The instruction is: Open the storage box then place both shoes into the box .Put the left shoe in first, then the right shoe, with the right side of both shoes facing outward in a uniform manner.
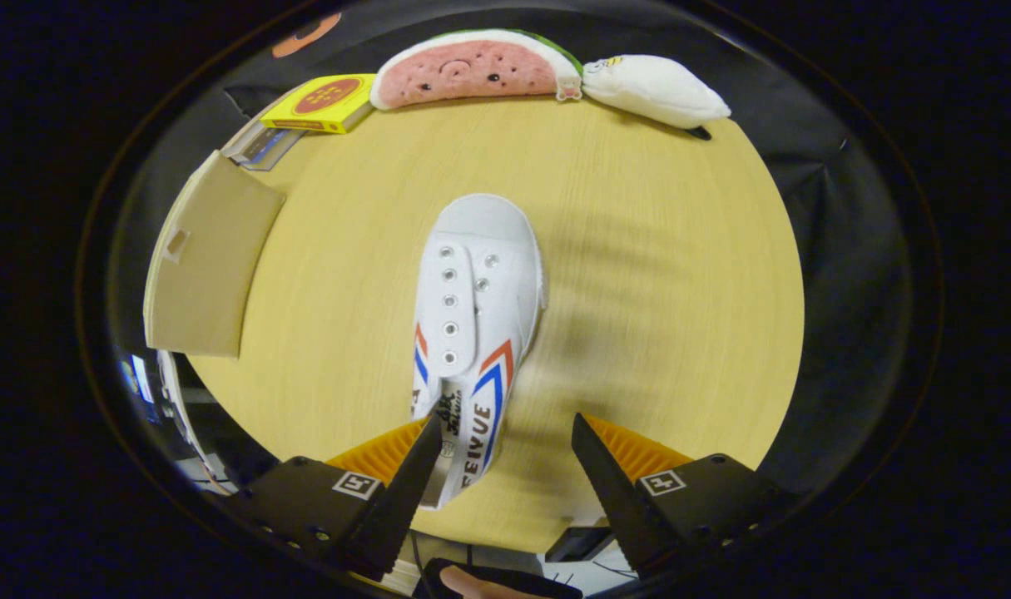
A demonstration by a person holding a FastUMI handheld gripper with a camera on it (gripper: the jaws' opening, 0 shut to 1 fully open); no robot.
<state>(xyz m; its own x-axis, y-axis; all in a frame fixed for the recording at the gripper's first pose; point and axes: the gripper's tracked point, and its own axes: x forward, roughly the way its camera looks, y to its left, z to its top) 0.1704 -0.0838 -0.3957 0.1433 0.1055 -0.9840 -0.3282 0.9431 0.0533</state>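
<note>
— So, how much room is around the shoe (472, 333)?

— Plenty. It lies alone in the middle of the pale wood worktop (638, 249), toe pointing away from the gripper (505, 433), heel end between the fingers. The worktop to its right is bare wood out to the rim, and a clear stretch separates its toe from the things at the far edge.

— What sits along that far edge?

— A watermelon-slice plush (472, 71), a white plush (655, 90) just beside it, and a yellow box (326, 101) lying on a stack of flat items. Well apart from the shoe on the left, a beige panel (210, 266) with a small notch lies at the worktop's edge; I cannot tell whether it is a lid or a box wall.

— Any writing?

— "FEIYUE" runs in dark letters down the shoe's side near the heel. The yellow box has a red oval mark, too small to read.

— And the shoe itself?

— White canvas, no laces, metal eyelets in two rows, red and blue chevrons on both sides.

— The gripper?

— Open wide. The left finger (413, 466) overlaps the heel side in view; the right one stands clear of the shoe, so nothing is clamped.
</note>
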